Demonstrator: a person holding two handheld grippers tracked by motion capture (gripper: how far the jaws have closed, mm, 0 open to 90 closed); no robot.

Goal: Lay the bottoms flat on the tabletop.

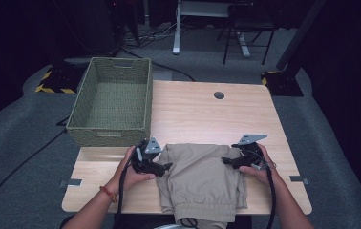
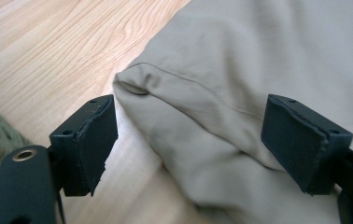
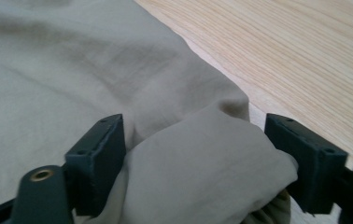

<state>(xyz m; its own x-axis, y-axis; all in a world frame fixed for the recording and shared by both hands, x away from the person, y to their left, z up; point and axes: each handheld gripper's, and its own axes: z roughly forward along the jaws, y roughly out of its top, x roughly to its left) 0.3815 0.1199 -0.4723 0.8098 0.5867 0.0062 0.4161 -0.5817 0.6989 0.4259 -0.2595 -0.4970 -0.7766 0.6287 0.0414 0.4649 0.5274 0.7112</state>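
– wooden worktop point(image 1: 193, 114), green basket point(image 1: 114, 98) at ten o'clock. where are the trousers?
– folded trousers point(image 1: 202, 176) lie at six o'clock. left tongs point(image 1: 162, 167) and right tongs point(image 1: 228, 161) gape wide around their side edges, nothing pinched. lifting into the basket likely remains.

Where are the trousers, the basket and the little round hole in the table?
trousers point(image 1: 202, 179), high view, middle of the folded beige cloth.
basket point(image 1: 108, 135), high view, its near woven wall.
hole point(image 1: 219, 95), high view, centre of the round grey opening in the tabletop.
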